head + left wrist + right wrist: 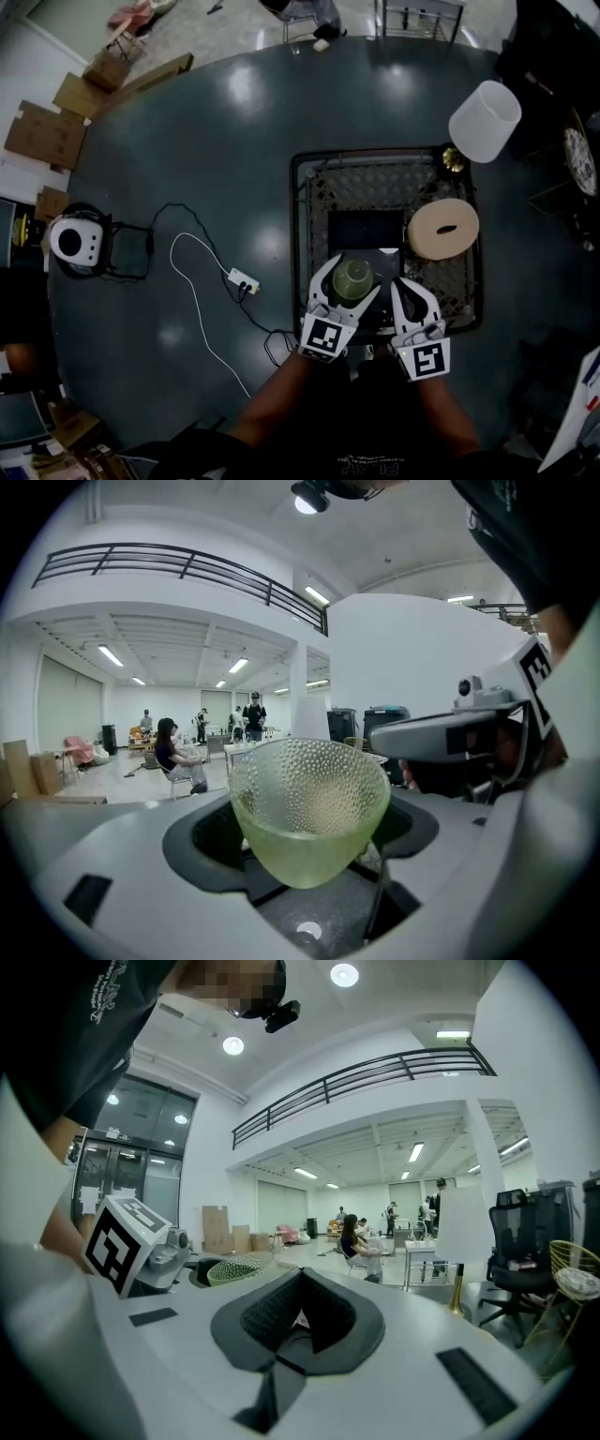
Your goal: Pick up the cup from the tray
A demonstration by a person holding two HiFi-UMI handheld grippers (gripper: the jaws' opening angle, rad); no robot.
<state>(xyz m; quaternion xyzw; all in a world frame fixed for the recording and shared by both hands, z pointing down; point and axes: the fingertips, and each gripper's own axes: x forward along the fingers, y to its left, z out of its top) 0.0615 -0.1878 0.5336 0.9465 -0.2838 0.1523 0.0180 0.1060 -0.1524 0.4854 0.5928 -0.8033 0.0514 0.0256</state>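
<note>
A pale green dimpled glass cup (352, 278) sits between the jaws of my left gripper (349, 283), which is shut on it above the near edge of the black mesh tray (298, 216). In the left gripper view the cup (309, 808) stands upright and fills the gap between the grey pads. My right gripper (413, 302) hovers just to the right of it, shut with nothing held; its pads (281, 1312) meet in the right gripper view. The cup's rim (232, 1267) shows there at the left, beside the left gripper's marker cube (127, 1246).
The tray also holds a tan roll (442, 228) and a flat black item (366, 230). A white lampshade (485, 120) stands at the tray's far right corner. A power strip (244, 279) with cables and a white device (75, 241) lie to the left on the dark round table.
</note>
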